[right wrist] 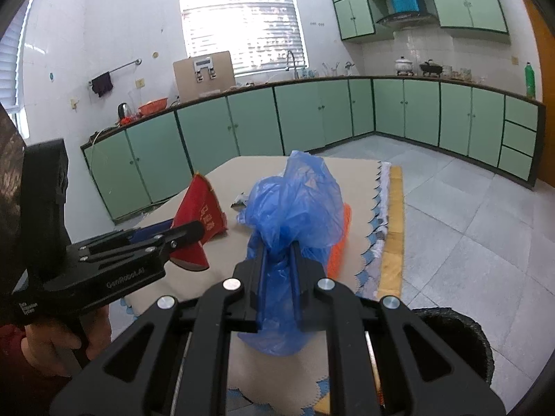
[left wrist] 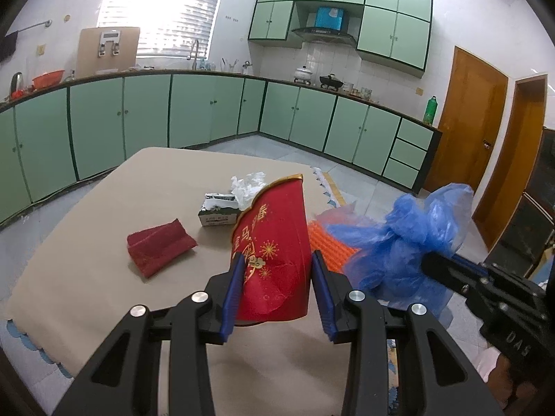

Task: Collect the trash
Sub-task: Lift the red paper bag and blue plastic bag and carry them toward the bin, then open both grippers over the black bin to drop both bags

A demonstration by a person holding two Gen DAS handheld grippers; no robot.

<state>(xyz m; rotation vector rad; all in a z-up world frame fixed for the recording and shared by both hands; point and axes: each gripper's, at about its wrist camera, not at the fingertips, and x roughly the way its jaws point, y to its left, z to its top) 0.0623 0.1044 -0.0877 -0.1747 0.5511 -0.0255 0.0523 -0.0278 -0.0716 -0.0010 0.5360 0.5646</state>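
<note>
My left gripper (left wrist: pixel 277 260) is shut on a curled red paper sheet (left wrist: pixel 274 242) with gold characters, lifted above the beige table (left wrist: pixel 104 242). In the right wrist view the same red sheet (right wrist: pixel 199 211) sticks up from the left gripper (right wrist: pixel 197 232). My right gripper (right wrist: pixel 279 248) is shut on a crumpled blue plastic bag (right wrist: pixel 295 204), which hangs from its pads. From the left wrist view that blue bag (left wrist: pixel 409 235) sits to the right, with the right gripper (left wrist: pixel 428 263) behind it.
On the table lie a dark red cloth (left wrist: pixel 159 248), a small tissue box (left wrist: pixel 218 213), crumpled white plastic (left wrist: pixel 248 187) and an orange mesh (left wrist: pixel 326 242). A black bin (right wrist: pixel 454 339) stands low at the right of the table. Green cabinets line the walls.
</note>
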